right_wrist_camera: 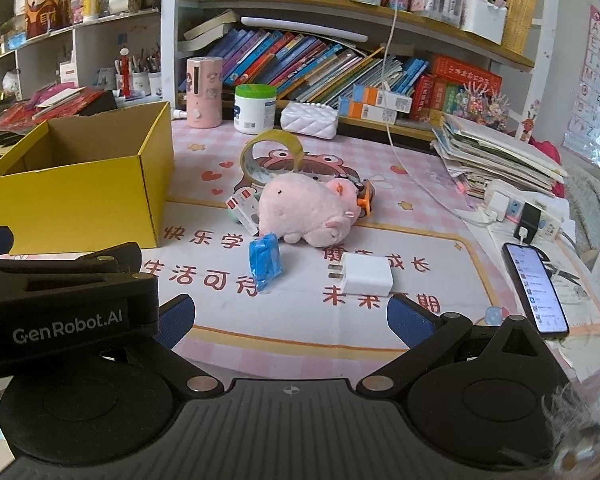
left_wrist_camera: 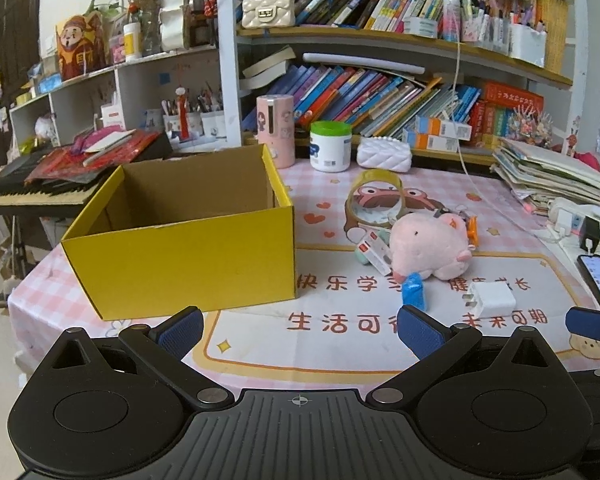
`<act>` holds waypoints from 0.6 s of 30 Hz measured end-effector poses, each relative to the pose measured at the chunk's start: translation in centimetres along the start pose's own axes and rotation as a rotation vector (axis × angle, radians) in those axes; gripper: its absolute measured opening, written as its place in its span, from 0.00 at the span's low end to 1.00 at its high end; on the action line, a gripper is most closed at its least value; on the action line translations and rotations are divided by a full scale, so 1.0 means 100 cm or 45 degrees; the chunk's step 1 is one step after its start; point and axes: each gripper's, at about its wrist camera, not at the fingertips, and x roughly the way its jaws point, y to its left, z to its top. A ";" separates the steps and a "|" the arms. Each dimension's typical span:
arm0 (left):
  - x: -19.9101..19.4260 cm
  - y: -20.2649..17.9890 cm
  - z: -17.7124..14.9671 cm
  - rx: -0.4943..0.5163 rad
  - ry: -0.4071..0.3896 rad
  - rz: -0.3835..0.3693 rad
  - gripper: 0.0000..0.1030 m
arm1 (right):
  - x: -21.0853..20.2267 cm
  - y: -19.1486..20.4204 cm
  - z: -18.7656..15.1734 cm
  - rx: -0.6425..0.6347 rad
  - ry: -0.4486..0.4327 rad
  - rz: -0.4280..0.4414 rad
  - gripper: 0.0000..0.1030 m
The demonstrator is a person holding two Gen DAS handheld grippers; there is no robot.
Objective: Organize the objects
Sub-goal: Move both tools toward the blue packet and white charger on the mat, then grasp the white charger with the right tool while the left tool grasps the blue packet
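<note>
Meanwhile, both the left gripper [left_wrist_camera: 300, 330] and right gripper [right_wrist_camera: 290, 316] are held apart and empty, near the yellow box [left_wrist_camera: 188, 256] and pink plush [left_wrist_camera: 428, 246].

My left tool [left_wrist_camera: 300, 332] fills the bottom of its frame: matte black plastic, a ribbed centre plate with a small white crosshair mark, and a round domed disc on each side. Black link arms with silver rivets run up to blue textured pads [left_wrist_camera: 180, 330]. My right tool [right_wrist_camera: 290, 320] is built the same, with blue pads [right_wrist_camera: 410, 322]. At the left edge of its view, a black housing reads "GenRobot.AI" in white.
</note>
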 end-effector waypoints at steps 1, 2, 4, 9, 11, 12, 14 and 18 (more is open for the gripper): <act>0.001 0.000 0.001 -0.007 0.001 0.010 1.00 | 0.002 0.000 0.002 -0.008 -0.002 0.005 1.00; 0.002 0.000 0.002 -0.013 0.004 0.023 1.00 | 0.004 -0.001 0.004 -0.015 -0.005 0.012 1.00; 0.003 0.000 0.004 -0.024 0.011 0.040 1.00 | 0.007 -0.003 0.007 -0.028 -0.004 0.019 1.00; 0.006 0.000 0.012 -0.065 0.002 0.083 1.00 | 0.010 -0.011 0.017 -0.084 -0.031 0.038 1.00; 0.008 -0.002 0.016 -0.076 -0.013 0.093 1.00 | 0.016 -0.017 0.023 -0.077 -0.029 0.044 1.00; 0.010 -0.003 0.018 -0.082 -0.018 0.100 1.00 | 0.020 -0.020 0.025 -0.076 -0.023 0.045 1.00; 0.014 -0.005 0.021 -0.097 -0.017 0.114 1.00 | 0.026 -0.025 0.030 -0.083 -0.018 0.051 1.00; 0.023 -0.011 0.026 -0.113 -0.003 0.142 1.00 | 0.038 -0.034 0.039 -0.100 -0.028 0.078 1.00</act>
